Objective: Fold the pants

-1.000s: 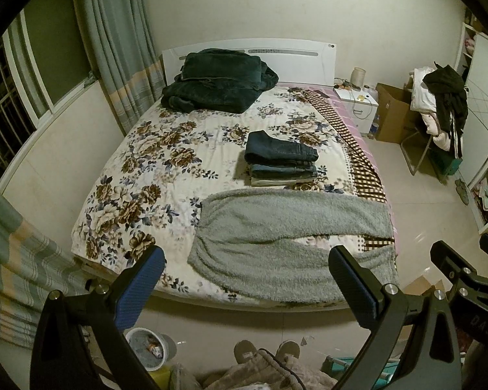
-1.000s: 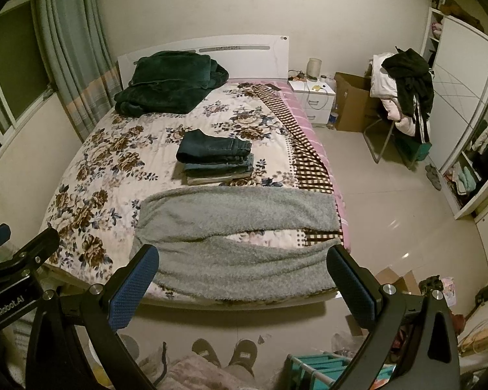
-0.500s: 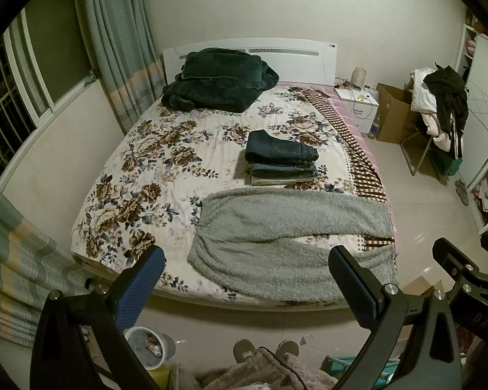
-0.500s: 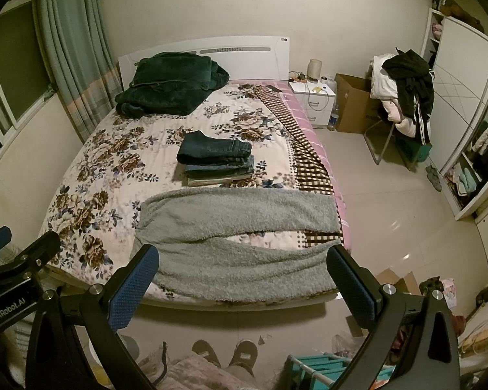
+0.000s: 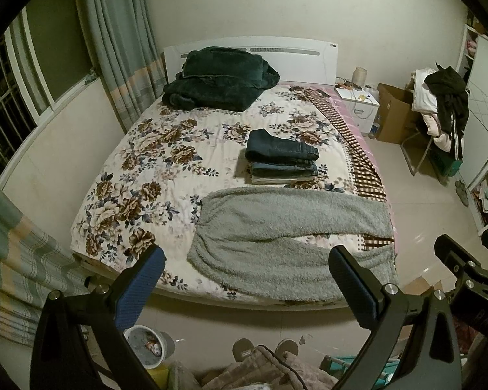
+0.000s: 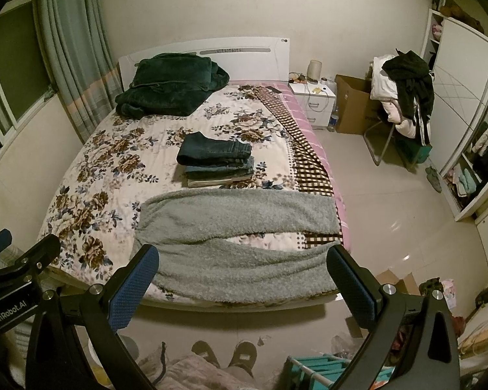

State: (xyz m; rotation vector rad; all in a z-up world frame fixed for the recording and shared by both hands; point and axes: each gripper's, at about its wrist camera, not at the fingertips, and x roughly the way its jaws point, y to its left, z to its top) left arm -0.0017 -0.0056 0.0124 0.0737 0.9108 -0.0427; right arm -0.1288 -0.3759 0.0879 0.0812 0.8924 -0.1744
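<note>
— Where are the pants lying?

— The grey fleecy pants point(image 5: 286, 234) are lying flat across the foot of the bed point(image 5: 140, 162), legs pointing right (a stack of folded jeans point(image 5: 281, 157) is sitting just behind them).

— And the grippers?

— The left gripper point(image 5: 245, 279) and the right gripper point(image 6: 244, 278) are both hanging over the floor short of the bed, fingers spread wide, gripping nothing. The person's slippers point(image 6: 226, 352) are showing below.

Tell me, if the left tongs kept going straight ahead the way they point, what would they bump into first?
Probably the fluffy grey fleece pants spread flat at the foot of the floral-quilted bed. The open left tongs hang above the floor, short of the bed, aimed at them. Depth is hard to judge through the fisheye.
</note>
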